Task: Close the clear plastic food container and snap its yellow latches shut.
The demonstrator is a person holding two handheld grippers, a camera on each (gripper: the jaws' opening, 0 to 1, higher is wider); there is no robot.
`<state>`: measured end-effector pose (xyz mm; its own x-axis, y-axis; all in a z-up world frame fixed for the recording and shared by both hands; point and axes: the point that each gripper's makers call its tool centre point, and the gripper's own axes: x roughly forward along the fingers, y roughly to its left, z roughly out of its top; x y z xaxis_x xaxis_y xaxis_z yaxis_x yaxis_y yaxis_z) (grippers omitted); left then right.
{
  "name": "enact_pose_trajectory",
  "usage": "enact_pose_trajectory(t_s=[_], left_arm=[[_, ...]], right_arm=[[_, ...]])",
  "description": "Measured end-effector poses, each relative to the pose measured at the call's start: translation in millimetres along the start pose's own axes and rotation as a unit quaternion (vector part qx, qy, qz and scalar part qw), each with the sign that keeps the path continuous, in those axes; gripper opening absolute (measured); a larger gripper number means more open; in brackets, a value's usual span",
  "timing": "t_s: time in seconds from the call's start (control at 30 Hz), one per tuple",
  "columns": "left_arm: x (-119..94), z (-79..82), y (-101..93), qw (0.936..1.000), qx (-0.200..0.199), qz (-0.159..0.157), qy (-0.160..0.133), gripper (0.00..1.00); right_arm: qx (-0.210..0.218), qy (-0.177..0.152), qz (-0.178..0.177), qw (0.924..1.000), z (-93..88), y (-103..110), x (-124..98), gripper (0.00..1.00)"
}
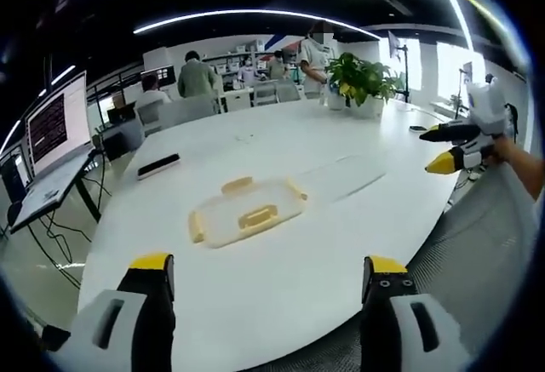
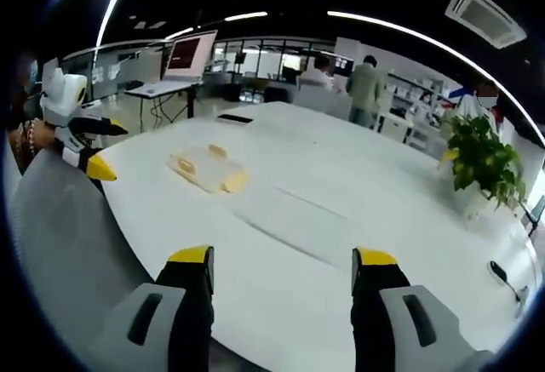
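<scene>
Near the middle of the white desk the container is seen lying flat, a shallow rectangular box of clear plastic with yellow latches along its edges and a yellow piece showing on top; whether the lid is fully seated cannot be told from these views. In the right gripper view the same container is seen well ahead of and to the left of the right tongs. Both pairs of tongs are held open and empty: the left tongs are spread wide above the near desk edge, well short of the container, and the right tongs are likewise parted over bare desk. The container is judged to be light, thin-walled and somewhat flexible, with a smooth, slippery surface, so it is likely to skate across the glossy desk if pushed from one side only. It is best steadied by pressing down on the lid with one pair of tongs while a latch is hooked at its outer lip and folded over by the other. The latches are judged stiffer than the walls and should give a firm snap. Farther back a dark phone, a potted plant and a laptop on a stand are seen.
</scene>
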<state>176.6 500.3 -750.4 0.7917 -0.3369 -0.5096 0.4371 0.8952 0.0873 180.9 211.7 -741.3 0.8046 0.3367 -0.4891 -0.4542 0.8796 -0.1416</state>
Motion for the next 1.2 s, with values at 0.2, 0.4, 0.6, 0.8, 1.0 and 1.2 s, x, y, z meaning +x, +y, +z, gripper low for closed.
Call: enact_pose_trajectory(t_s=[0.2,0.4,0.6,0.8,1.0,1.2], left_arm=[[-2,-2.1,-5.3,0.9997,-0.002,-0.02,0.013,0.92],[1,-1.9,-3.8,0.9987,0.009,-0.043,0.026,0.99],[14,11.6,24.4,0.997,0.013,-0.074,0.019,0.99],[31,31.9,66.6,0.9946,0.077,-0.069,0.004,0.99],[52,37.1,86.2,0.9844,0.139,-0.099,0.042,0.99],[69,26.2,99.4,0.9516,0.239,-0.161,0.108,0.99]], right_arm=[[0.012,0.004,0.002,0.9999,-1.7,-3,1,0.63],[0.006,0.015,0.019,0.9997,-2.6,3,2,0.66],[-0.058,0.006,0.045,0.9973,17.4,9,7,0.67],[-0.064,0.031,0.083,0.9941,30.5,17,24,0.86],[-0.148,0.032,0.148,0.9772,48.3,35,46,0.8],[-0.218,0.012,0.19,0.9571,80.0,44,83,0.91]])
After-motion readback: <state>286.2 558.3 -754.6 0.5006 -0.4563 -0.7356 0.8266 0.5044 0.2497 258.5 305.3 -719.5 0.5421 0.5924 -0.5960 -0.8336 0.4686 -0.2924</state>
